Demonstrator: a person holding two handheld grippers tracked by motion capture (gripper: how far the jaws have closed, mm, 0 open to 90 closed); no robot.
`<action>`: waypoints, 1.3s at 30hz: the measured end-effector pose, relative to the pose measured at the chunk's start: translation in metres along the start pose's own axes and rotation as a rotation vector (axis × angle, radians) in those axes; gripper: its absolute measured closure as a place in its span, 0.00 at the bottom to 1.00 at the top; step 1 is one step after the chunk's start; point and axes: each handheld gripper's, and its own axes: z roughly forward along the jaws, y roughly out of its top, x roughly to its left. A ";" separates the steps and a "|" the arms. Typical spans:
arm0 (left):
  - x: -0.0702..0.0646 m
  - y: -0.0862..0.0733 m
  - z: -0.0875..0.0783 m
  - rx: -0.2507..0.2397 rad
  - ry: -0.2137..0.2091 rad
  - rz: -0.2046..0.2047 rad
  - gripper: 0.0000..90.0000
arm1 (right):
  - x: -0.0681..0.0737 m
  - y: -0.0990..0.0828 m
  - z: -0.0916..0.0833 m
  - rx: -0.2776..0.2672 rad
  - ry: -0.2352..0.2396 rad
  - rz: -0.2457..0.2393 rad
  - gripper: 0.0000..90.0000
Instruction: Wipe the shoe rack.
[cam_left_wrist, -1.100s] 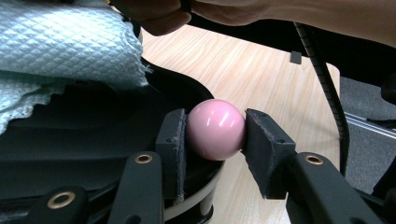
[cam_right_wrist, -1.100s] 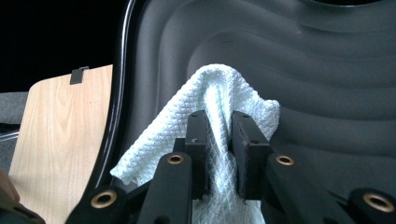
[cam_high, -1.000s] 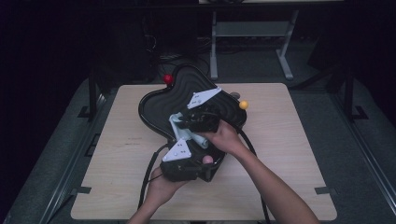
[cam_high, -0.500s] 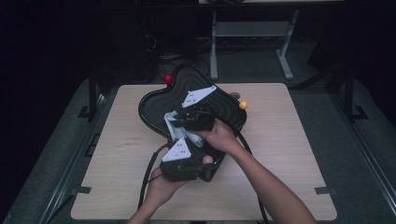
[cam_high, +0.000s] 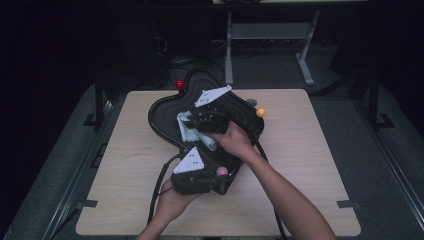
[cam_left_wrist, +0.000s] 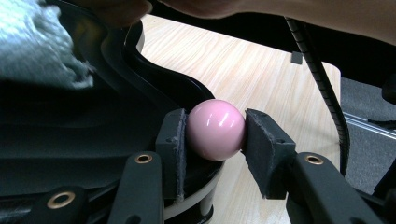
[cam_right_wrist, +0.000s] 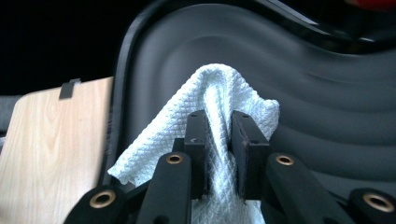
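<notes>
Dark floor is surrounding the wooden table (cam_high: 310, 165), mid-frame. We are wiping the black tray (cam_high: 165, 112) at centre: our right gripper (cam_right_wrist: 218, 135), clamping the white cloth (cam_right_wrist: 219, 88), is creeping slightly down-right since a second ago, while our left gripper (cam_left_wrist: 215, 135) is pinching the tray's pink knob (cam_left_wrist: 216, 129) at lower centre.

Pale wooden table (cam_high: 310, 165) on grey floor (cam_high: 395, 150), white metal stand (cam_high: 270, 45) in darkness behind.
</notes>
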 end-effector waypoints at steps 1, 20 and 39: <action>0.000 0.000 0.000 0.001 0.000 0.000 0.67 | 0.001 0.000 0.000 0.001 0.000 0.001 0.86; 0.000 -0.001 -0.001 0.000 0.002 -0.004 0.67 | 0.020 0.017 0.014 0.011 0.050 -0.070 0.86; 0.000 -0.001 -0.001 0.001 0.004 -0.001 0.67 | 0.022 0.026 0.020 0.003 0.053 -0.063 0.86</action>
